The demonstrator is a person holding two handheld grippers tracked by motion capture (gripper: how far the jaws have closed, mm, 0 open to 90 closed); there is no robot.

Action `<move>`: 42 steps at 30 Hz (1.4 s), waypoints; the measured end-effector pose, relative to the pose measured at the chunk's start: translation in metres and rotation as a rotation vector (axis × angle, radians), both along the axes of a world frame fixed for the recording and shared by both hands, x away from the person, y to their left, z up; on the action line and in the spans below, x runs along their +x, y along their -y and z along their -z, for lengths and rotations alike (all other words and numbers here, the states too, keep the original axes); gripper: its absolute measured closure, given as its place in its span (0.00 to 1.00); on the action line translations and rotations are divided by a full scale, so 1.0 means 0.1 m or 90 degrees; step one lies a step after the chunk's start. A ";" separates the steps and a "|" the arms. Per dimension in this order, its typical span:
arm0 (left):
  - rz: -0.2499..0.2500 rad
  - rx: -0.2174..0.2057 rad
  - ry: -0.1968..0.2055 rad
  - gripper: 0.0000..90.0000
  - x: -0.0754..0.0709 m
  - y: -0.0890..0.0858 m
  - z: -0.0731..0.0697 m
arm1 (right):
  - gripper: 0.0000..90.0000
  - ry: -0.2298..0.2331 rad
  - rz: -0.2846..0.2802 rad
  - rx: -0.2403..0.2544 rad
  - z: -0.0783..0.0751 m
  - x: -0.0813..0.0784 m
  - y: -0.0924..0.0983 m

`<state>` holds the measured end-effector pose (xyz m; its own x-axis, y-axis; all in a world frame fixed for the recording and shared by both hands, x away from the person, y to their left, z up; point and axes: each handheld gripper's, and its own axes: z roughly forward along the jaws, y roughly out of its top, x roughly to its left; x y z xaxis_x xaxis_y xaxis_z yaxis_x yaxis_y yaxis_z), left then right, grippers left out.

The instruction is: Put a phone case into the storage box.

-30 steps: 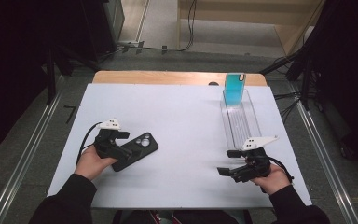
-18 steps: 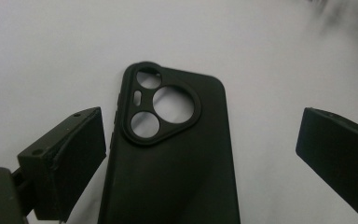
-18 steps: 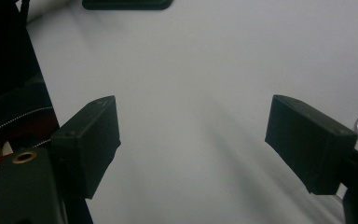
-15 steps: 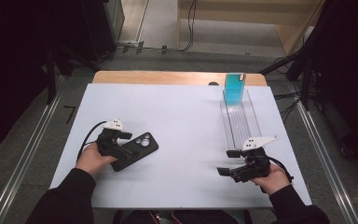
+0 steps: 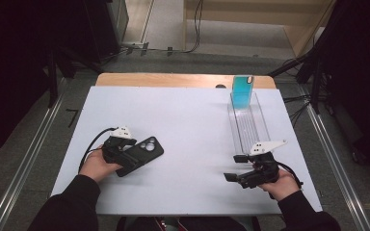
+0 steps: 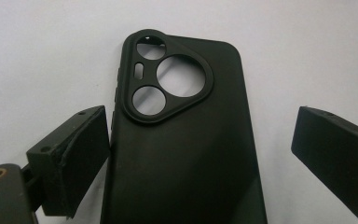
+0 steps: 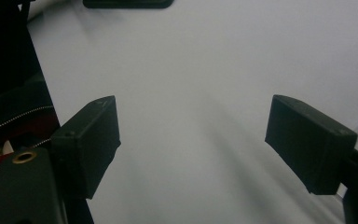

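Barely anything shifts since a second ago: left gripper [image 5: 125,155] stays at the lower left, jaws spread around the black phone case [image 6: 182,140], whose long axis runs straight ahead between them. Right gripper [image 5: 238,169] waits open, well apart.

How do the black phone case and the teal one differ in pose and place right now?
The black phone case lies flat on the white table, back up, between the open jaws of the left gripper; the teal phone case stands upright at the far end of the clear tray. The black case sits near the person's left hand; the teal one is far from both hands. Both have camera cutouts.
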<state>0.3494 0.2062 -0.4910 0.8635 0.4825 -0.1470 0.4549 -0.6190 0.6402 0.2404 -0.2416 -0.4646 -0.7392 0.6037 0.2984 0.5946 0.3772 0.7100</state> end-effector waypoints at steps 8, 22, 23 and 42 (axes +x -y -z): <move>0.004 0.024 0.019 0.05 -0.04 0.01 0.08 | 0.18 0.001 0.000 -0.001 0.00 0.00 0.00; 0.005 0.069 0.090 0.08 -0.14 0.07 0.13 | 0.17 -0.001 -0.003 -0.004 0.00 0.00 -0.02; 0.000 0.064 0.089 0.08 -0.14 0.07 0.13 | 0.17 -0.001 -0.003 -0.005 0.00 0.00 -0.02; -0.030 0.070 0.085 0.17 -0.17 0.09 0.10 | 0.18 0.007 -0.011 -0.008 0.01 -0.01 -0.04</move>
